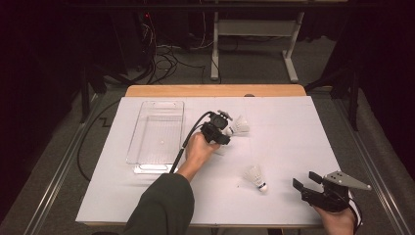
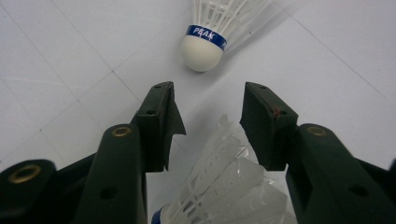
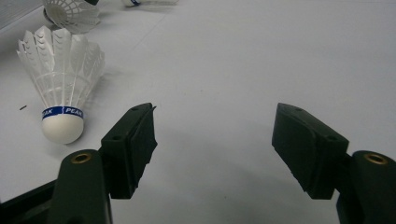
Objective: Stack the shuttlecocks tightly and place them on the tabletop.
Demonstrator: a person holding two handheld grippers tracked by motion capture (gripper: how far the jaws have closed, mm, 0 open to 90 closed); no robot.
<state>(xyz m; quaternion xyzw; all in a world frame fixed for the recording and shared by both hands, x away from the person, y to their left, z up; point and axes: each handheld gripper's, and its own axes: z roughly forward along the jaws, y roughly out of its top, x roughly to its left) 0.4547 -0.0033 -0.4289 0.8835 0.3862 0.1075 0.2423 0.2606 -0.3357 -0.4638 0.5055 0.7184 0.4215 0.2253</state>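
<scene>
**White shuttlecocks lying on the counter between two parted grippers**

White sheeting is covering the counter [image 1: 293,127], and three feathered shuttlecocks are lying on it. The left gripper [image 1: 230,128] is hovering low near the middle of the counter, a hand [image 1: 198,149] gripping it from behind. Its jaws are standing apart, released, and in the left gripper view one shuttlecock [image 2: 229,182] is lying between them with its feathers fanning upward, the pads not pressing on it. A second shuttlecock [image 2: 208,32] with a blue band is lying just beyond the jaw tips, its cork nose pointing toward the gripper; from above it is showing just beside the gripper [image 1: 239,125].

The right gripper [image 1: 304,180] is resting near the front right corner of the counter, jaws wide and grasping nothing. A third shuttlecock [image 1: 256,177] is lying on its side to the left of it, cork toward the counter's front edge.

A clear plastic tray [image 1: 159,134] is sitting on the left part of the counter, well apart from the shuttlecocks.
</scene>
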